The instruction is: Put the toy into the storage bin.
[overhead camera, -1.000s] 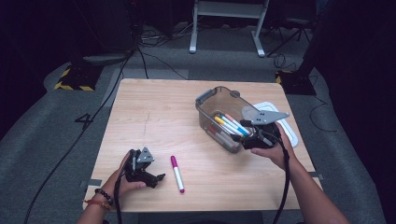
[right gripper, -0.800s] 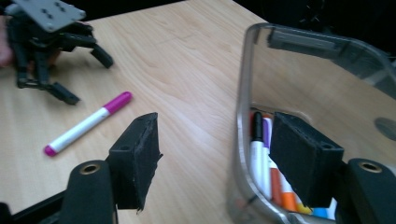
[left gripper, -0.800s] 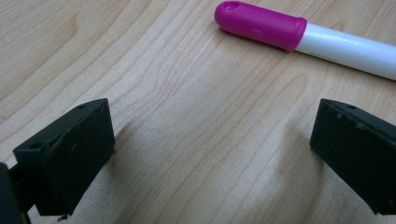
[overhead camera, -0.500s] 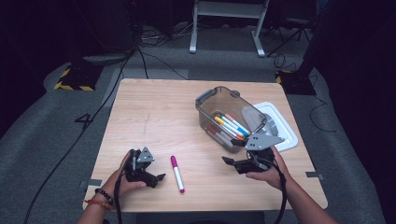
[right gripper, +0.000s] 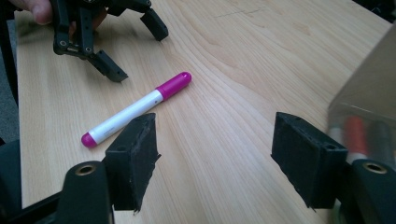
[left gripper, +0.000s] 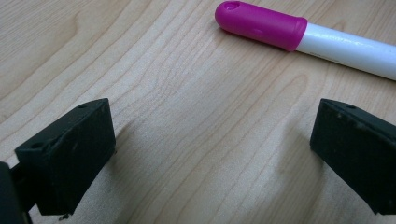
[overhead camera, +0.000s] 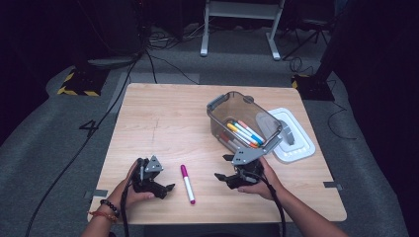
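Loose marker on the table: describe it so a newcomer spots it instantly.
On the wooden table, look at the near edge between the left gripper and right gripper. The marker lies there alone: white barrel, magenta cap, unlike those inside the clear bin.

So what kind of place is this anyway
Probably a lab or recording studio: a lone wooden table on grey carpet, cables trailing across the floor, and hazard-striped tape near dark equipment.
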`<move>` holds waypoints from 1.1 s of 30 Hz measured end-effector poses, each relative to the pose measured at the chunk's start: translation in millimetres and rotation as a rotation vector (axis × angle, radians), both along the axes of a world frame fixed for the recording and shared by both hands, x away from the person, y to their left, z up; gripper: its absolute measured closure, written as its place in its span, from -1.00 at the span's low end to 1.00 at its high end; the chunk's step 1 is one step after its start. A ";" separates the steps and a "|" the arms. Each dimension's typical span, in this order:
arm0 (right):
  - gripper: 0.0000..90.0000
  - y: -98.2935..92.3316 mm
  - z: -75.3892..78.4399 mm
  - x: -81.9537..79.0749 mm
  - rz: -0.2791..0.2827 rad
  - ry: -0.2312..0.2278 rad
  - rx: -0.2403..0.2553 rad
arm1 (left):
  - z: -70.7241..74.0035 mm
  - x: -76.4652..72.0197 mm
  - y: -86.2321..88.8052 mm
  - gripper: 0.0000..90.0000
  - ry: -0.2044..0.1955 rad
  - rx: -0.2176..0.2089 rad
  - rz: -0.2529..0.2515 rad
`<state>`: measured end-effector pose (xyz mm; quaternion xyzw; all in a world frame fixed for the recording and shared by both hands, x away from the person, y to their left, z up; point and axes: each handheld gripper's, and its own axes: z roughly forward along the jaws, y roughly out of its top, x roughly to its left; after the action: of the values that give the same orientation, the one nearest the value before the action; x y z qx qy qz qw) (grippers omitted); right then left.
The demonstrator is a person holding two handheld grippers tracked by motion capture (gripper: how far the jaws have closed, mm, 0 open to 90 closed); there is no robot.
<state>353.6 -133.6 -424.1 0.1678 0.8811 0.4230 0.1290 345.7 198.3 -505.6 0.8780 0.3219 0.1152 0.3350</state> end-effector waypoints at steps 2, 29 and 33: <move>-0.30 5.2 -3.2 2.0 0.002 0.003 -0.004 | -0.1 -0.5 0.0 -0.99 0.001 -0.002 0.002; -0.21 106.1 -54.8 28.4 0.077 0.107 -0.093 | -0.2 -5.7 2.3 -0.99 0.002 -0.003 0.005; -0.19 115.6 -65.0 34.3 0.055 0.116 -0.120 | -0.2 -5.7 2.3 -0.99 0.002 -0.003 0.005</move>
<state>387.8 -18.1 -489.1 0.1598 0.9151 0.3622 0.0761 339.9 200.6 -505.7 0.8768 0.3247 0.1146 0.3356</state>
